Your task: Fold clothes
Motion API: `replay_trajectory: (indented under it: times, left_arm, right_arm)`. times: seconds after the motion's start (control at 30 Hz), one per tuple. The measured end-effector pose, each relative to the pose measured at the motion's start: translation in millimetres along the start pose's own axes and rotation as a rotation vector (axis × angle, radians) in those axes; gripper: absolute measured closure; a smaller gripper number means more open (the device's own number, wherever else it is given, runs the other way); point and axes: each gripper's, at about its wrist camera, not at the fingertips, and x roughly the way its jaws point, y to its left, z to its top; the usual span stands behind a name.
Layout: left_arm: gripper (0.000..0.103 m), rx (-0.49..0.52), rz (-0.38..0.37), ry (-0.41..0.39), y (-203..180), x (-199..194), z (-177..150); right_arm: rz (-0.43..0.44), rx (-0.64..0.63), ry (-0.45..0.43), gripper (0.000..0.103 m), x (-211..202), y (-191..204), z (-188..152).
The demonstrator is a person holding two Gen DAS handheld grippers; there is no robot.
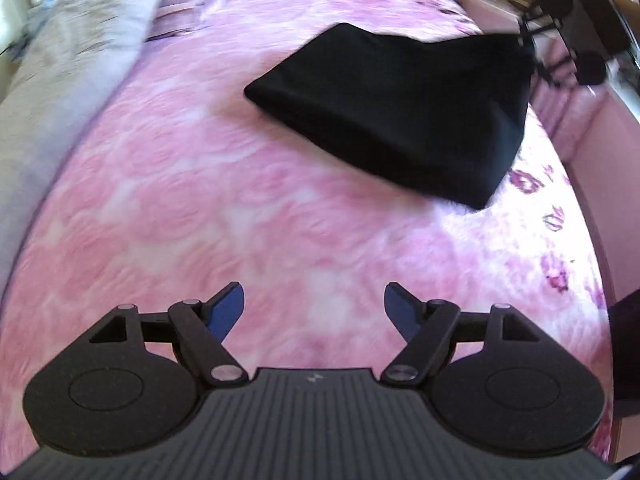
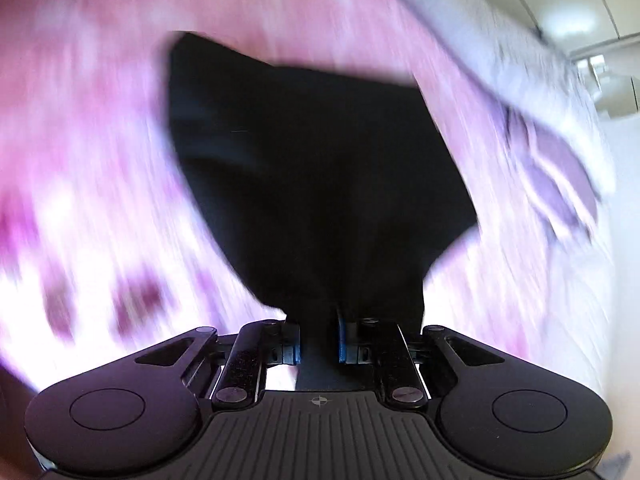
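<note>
Far to the left in my left camera's view, a pale grey blanket (image 1: 68, 76) lies bunched along the edge of the bed. Next to it the pink flowered bedspread (image 1: 200, 200) stretches flat across most of the view. My left gripper (image 1: 314, 312) hangs above that bare stretch of bedspread with its blue-padded fingers (image 1: 228, 308) spread wide and nothing between them.

Further right and farther away, the black garment (image 1: 400, 108) sits on the bedspread as a folded dark shape. Its left corner lies flat on the cover, while its upper right corner is drawn up toward my right gripper (image 1: 528, 46), which shows at the top right edge of the same view, touching that corner. At the right edge of the frame, the wooden side of the bed (image 1: 592, 168) runs along the bedspread.

From my right camera, the picture is heavily smeared. The pink bedspread (image 2: 80, 160) fills the left side, and the black garment (image 2: 312, 168) spreads up and away from the fingers in the middle. My right gripper (image 2: 318, 340) has its fingers drawn close together, pinching a fold of the black cloth between the blue pads (image 2: 343, 338). To the right, the grey blanket (image 2: 540, 92) is a pale blur.
</note>
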Motion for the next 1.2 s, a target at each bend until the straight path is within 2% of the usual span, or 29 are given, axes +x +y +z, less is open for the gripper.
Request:
replay_trajectory:
  times: [0.13,0.23,0.3,0.37,0.43,0.57,0.7,0.83,0.87,0.93,1.03,1.1,1.2]
  left_arm:
    - [0.029,0.056,-0.055,-0.01,-24,27,30]
    - [0.029,0.09,-0.073,-0.026,-37,42,51]
    - [0.029,0.114,-0.073,-0.032,-46,48,65]
    - [0.029,0.133,-0.067,-0.034,-53,53,79]
    - [0.029,0.153,-0.058,-0.032,-57,59,90]
    - [0.029,0.185,-0.047,-0.036,-65,77,118]
    - [0.029,0.207,-0.065,-0.077,-68,103,154]
    - [0.029,0.302,-0.048,-0.087,-70,139,175]
    - [0.029,0.327,-0.033,-0.072,-70,150,178]
    - [0.029,0.347,-0.011,-0.012,-63,174,179]
    - [0.024,0.313,-0.061,0.026,-50,196,179]
    - [0.022,0.322,-0.07,0.032,-48,199,181]
    - [0.024,0.348,-0.07,0.035,-49,195,185]
  right_arm:
    - [-0.034,-0.089,0.059,0.088,20,-9,-60]
    - [-0.036,-0.144,0.05,0.085,35,-4,-80]
    - [-0.022,-0.133,0.052,0.079,40,1,-88]
    - [-0.008,-0.069,0.08,0.074,41,3,-98]
    - [0.012,0.038,0.131,0.07,40,1,-104]
    - [0.095,0.476,0.133,0.07,16,-20,-97]
    - [0.182,0.936,0.016,0.07,-10,-38,-68]
    - [0.324,1.267,-0.152,0.07,-15,-48,-29]
    - [0.344,1.326,-0.174,0.07,-13,-44,-21]
    - [0.358,1.407,-0.165,0.07,1,-31,-9]
    - [0.38,1.478,-0.088,0.07,28,-7,1]
    - [0.369,1.52,-0.102,0.07,26,0,1]
    - [0.349,1.65,-0.129,0.069,7,-6,-18]
